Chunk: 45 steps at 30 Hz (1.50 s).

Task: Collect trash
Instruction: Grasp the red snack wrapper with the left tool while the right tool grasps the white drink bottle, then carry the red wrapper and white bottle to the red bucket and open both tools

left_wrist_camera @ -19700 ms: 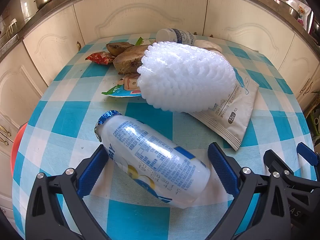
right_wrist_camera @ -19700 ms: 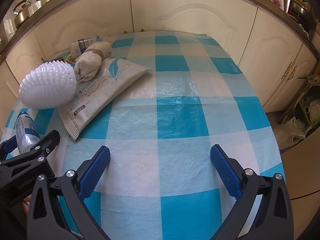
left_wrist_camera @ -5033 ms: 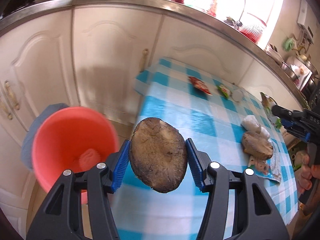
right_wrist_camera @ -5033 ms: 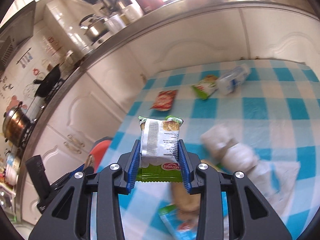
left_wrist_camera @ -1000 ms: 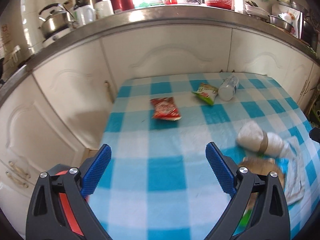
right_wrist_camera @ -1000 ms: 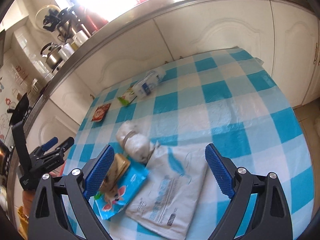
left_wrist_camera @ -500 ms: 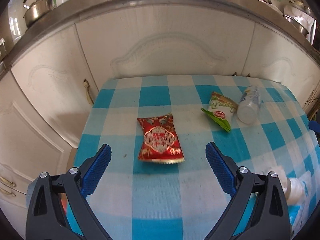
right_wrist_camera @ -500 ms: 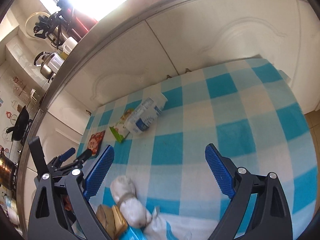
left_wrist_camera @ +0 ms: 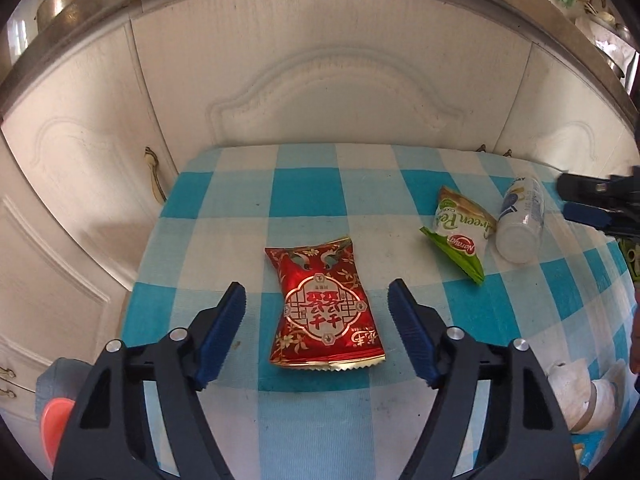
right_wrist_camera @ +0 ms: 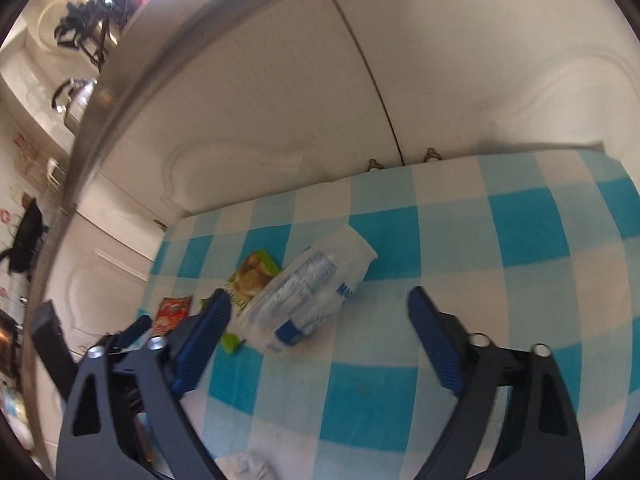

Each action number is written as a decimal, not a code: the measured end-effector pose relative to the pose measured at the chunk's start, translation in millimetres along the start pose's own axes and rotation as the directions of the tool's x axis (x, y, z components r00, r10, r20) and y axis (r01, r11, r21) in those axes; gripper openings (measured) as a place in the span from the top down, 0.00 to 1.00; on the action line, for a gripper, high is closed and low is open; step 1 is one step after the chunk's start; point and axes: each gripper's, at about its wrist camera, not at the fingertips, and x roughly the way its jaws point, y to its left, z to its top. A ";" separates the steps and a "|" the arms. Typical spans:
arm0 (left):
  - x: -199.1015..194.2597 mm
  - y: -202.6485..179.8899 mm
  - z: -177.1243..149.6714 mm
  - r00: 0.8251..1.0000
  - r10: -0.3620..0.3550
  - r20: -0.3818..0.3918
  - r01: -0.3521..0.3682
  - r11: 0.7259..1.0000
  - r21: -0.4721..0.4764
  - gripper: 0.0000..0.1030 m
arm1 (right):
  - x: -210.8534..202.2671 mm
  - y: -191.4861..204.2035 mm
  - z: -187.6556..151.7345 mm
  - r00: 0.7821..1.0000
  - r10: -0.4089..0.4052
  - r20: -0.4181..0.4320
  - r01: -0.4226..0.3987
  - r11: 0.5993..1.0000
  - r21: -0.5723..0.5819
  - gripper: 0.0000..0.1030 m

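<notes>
A red snack packet (left_wrist_camera: 325, 312) lies flat on the blue-and-white checked tablecloth (left_wrist_camera: 304, 196). My left gripper (left_wrist_camera: 316, 300) is open, its blue pads on either side of the packet's middle, just above it. A green snack packet (left_wrist_camera: 460, 232) and a clear plastic bottle (left_wrist_camera: 520, 220) lie to the right. In the right wrist view my right gripper (right_wrist_camera: 320, 312) is open and the bottle (right_wrist_camera: 308, 292) lies on its side between the fingers, nearer the left pad, beside the green packet (right_wrist_camera: 252, 276). The red packet (right_wrist_camera: 172, 312) shows farther left.
White cabinet doors (left_wrist_camera: 340, 80) stand right behind the table's far edge. An orange bin (left_wrist_camera: 54, 420) sits on the floor at the lower left. A rolled white bundle (left_wrist_camera: 580, 400) lies at the table's right. The right gripper's tip (left_wrist_camera: 600, 204) shows near the bottle.
Both grippers have moved forward and down. The left now straddles the red packet; the right has closed in on the bottle. Both stay open, the left narrower.
</notes>
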 end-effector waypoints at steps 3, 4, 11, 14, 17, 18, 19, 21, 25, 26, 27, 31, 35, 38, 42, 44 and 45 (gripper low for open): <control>3.4 0.6 -0.2 1.000 -0.020 -0.002 0.020 1.000 -0.005 0.39 | 14.1 3.1 3.9 0.999 -0.034 -0.023 0.033 0.999 -0.024 0.21; 4.3 0.3 -0.3 1.000 -0.023 -0.004 0.023 1.000 -0.006 0.45 | 17.0 3.5 4.3 0.999 -0.039 -0.027 0.038 0.999 -0.026 0.21; 5.8 -1.6 0.4 0.999 -0.045 -0.005 0.045 0.999 -0.007 0.54 | 39.1 19.7 15.6 0.997 -0.056 -0.055 0.051 0.994 -0.092 0.35; 5.8 -1.3 0.4 0.999 -0.052 -0.004 0.052 0.999 -0.009 0.54 | 52.9 33.4 18.8 0.994 -0.082 -0.065 0.070 0.983 -0.169 0.49; 5.7 0.1 0.7 0.998 -0.065 -0.003 0.065 0.998 -0.013 0.54 | 66.6 44.1 19.4 0.992 -0.081 -0.097 0.057 0.973 -0.222 0.57; 6.0 -0.3 1.2 0.998 -0.070 -0.002 0.070 0.997 -0.012 0.54 | 68.3 48.4 19.4 0.992 -0.091 -0.090 0.065 0.966 -0.251 0.57; 6.6 -0.7 1.9 0.997 -0.077 -0.002 0.077 0.997 -0.010 0.54 | 70.8 52.7 19.5 0.991 -0.101 -0.091 0.072 0.957 -0.283 0.57; 8.0 -2.0 3.0 0.996 -0.089 -0.002 0.089 0.996 -0.003 0.54 | 74.1 60.1 18.4 0.990 -0.100 -0.097 0.063 0.943 -0.327 0.57; 12.2 -9.4 8.5 0.993 -0.118 -0.008 0.118 0.993 0.031 0.54 | 75.9 74.9 11.1 0.991 -0.057 -0.122 0.003 0.917 -0.400 0.57; 12.6 -12.5 9.0 0.992 -0.128 -0.010 0.128 0.991 0.046 0.54 | 75.7 79.4 8.1 0.990 -0.053 -0.127 -0.006 0.906 -0.424 0.57; 12.6 -14.8 8.7 0.991 -0.131 -0.012 0.132 0.990 0.057 0.54 | 75.4 82.2 6.1 0.990 -0.044 -0.136 -0.020 0.900 -0.435 0.57; 6.6 -24.7 0.2 0.991 -0.136 -0.019 0.137 0.985 0.103 0.54 | 70.9 90.6 -5.4 0.986 -0.027 -0.162 -0.054 0.880 -0.473 0.57; -2.4 -22.5 -10.5 0.988 -0.151 -0.023 0.153 0.983 0.107 0.54 | 63.1 92.3 -16.7 0.982 0.003 -0.187 -0.095 0.870 -0.484 0.57; -15.9 -23.2 -25.9 0.987 -0.158 -0.027 0.160 0.981 0.114 0.54 | 64.1 101.4 -26.5 0.977 0.005 -0.211 -0.116 0.850 -0.513 0.57; -31.1 -23.0 -44.9 0.984 -0.172 -0.039 0.176 0.979 0.105 0.54 | 56.3 111.2 -43.4 0.966 0.003 -0.257 -0.150 0.818 -0.555 0.57; -40.0 -21.9 -54.9 0.983 -0.179 -0.042 0.182 0.979 0.096 0.54 | 51.6 116.4 -53.8 0.960 0.000 -0.278 -0.165 0.805 -0.570 0.57; -45.6 -21.7 -61.3 0.982 -0.182 -0.043 0.185 0.978 0.093 0.54 | 48.2 118.8 -59.7 0.957 -0.004 -0.290 -0.172 0.798 -0.578 0.57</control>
